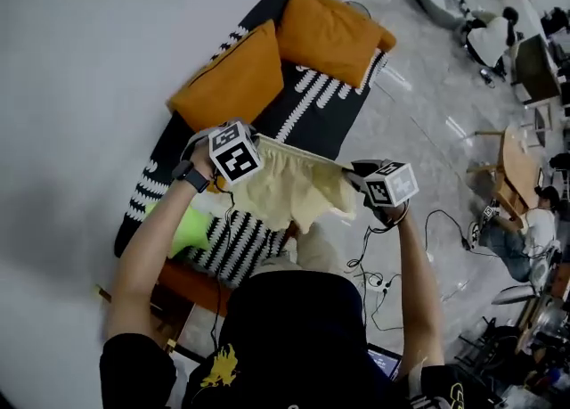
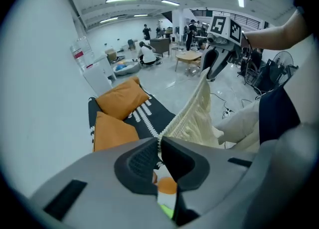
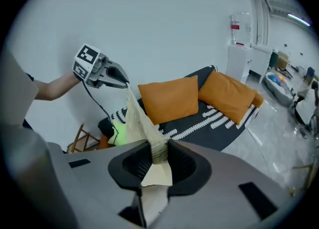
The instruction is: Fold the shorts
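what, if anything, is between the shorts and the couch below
Nothing visible. The shorts hang from the left gripper and right gripper above the striped couch; orange cushions lie at its far end, a green item at its near end.

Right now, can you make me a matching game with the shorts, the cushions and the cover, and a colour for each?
Things:
1. shorts
2. cushions
3. cover

Colours:
A. black with white stripes
B. pale yellow
C. orange

Pairs: 1-B, 2-C, 3-A
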{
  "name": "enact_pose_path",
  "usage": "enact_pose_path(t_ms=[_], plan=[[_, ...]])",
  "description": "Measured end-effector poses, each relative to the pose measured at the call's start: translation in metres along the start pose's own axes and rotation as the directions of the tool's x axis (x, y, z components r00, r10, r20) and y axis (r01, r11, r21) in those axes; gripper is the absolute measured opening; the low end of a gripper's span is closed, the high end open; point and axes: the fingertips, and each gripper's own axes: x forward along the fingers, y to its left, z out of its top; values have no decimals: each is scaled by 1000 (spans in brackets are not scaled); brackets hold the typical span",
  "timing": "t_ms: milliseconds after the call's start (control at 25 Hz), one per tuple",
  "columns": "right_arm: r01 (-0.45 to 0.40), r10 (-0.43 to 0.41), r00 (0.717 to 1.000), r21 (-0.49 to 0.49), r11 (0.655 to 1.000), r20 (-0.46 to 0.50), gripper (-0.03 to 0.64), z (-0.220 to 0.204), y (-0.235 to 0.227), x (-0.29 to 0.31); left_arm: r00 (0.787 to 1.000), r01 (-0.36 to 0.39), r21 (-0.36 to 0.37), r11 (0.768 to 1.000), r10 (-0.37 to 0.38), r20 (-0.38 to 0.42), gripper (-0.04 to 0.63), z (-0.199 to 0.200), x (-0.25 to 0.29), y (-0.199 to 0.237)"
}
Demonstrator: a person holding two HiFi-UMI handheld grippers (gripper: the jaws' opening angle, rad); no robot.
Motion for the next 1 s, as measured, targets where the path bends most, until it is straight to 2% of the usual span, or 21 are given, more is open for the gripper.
enact_pose_path(t_ms=[120,400,520,640,800,1000], plan=[[39,-40,999,-20,999,-19,98,14,-35,-4,1000,-3,21,1000,3,6,34,29,20,24],[189,-190,981,-35,981,-41,98,68,-173,26,993,-119,141,983,119,10,34,122,131,135],[267,-267,964,-11,964,5,98,107,-236,22,984,-174,182,968,165,60,34,178,165,194],[320,-316,945,-37,947,85,100,130,-272,14,971,-219,181,959,196,135,34,218,189,228],[379,-359,915,-90,921,181,104,135,-285,26,954,-250,164,954,214,211,35,226,213,246],[389,-369,919,-175,904,138,104,94,-274,91,949,-260,150,954,224,222,41,188,253,234]])
